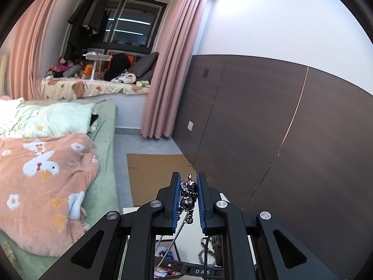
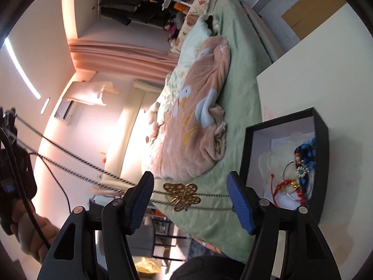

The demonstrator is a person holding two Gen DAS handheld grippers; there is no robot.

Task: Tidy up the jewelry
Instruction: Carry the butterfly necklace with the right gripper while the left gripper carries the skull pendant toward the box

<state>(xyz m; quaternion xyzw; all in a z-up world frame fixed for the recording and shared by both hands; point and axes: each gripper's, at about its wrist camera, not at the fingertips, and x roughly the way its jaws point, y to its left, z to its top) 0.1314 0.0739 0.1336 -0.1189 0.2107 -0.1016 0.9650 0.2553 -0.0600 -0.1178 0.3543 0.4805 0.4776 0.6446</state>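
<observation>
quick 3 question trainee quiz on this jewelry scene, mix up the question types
1. True or false: the left tongs are shut on a dark pendant with a chain hanging from it.
2. Multiple choice: between the open right tongs, the chain carries a (A) red bead, (B) gold butterfly charm, (C) silver ring.
3. Fill in: the red bracelet lies inside the black ____.

Key: 1 true; 2 B; 3 box.
</observation>
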